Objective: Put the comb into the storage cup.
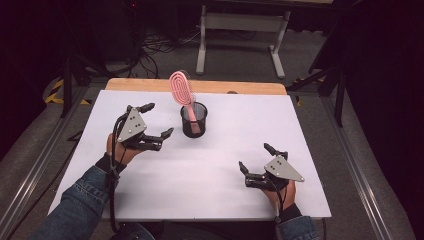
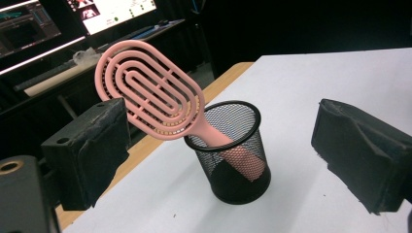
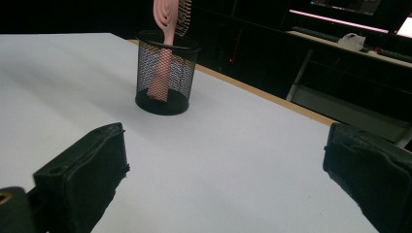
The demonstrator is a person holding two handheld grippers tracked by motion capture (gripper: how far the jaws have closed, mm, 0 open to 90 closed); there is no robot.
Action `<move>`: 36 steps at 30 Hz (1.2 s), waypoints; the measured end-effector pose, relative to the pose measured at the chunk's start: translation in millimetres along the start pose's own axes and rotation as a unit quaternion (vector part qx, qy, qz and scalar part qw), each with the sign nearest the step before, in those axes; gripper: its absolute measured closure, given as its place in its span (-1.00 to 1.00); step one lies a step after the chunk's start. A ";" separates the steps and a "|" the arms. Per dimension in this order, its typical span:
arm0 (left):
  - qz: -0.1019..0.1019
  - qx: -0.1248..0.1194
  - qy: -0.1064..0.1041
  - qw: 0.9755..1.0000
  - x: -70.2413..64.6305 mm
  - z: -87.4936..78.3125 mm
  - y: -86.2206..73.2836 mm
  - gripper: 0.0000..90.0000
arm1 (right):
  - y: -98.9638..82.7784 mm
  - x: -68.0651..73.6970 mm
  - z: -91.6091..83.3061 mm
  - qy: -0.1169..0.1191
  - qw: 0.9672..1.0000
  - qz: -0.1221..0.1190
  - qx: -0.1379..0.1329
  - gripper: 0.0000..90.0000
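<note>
One pink hairbrush (image 1: 181, 89) stands handle-down in one black mesh cup (image 1: 193, 121) near the far middle of the white table (image 1: 225, 195), its head leaning on the rim because the cup is too short to hold it upright. Two grippers in play: the left gripper (image 1: 159, 121) sits close beside the cup, jaws spread wide and empty, seemingly lined up for it; the right gripper (image 1: 256, 159) waits well apart, equally open, holding nothing.
</note>
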State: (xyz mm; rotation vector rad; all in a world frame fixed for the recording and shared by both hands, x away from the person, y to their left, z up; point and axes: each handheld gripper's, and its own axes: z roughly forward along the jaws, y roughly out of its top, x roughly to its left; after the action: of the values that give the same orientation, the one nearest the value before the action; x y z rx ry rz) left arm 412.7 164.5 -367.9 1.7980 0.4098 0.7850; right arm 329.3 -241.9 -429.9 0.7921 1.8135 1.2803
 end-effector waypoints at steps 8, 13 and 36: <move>0.002 -0.003 -0.002 1.000 -4.3 -4.3 -1.5 -0.83 | 0.2 0.5 0.0 0.000 1.000 -0.002 0.000 -0.94; 0.003 -0.007 -0.002 1.000 -7.4 -8.2 -3.2 -0.83 | 0.3 0.6 -0.3 0.001 1.000 -0.003 0.000 -0.94; 0.014 -0.003 -0.002 1.000 -17.6 -25.2 -11.8 -0.83 | 1.9 1.2 -2.3 -0.002 1.000 -0.007 -0.006 -0.91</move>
State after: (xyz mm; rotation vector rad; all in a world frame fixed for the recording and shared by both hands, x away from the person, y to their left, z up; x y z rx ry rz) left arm 383.8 175.6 -379.2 1.8023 0.3806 0.8010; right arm 326.8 -241.4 -427.9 0.7731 1.8040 1.2793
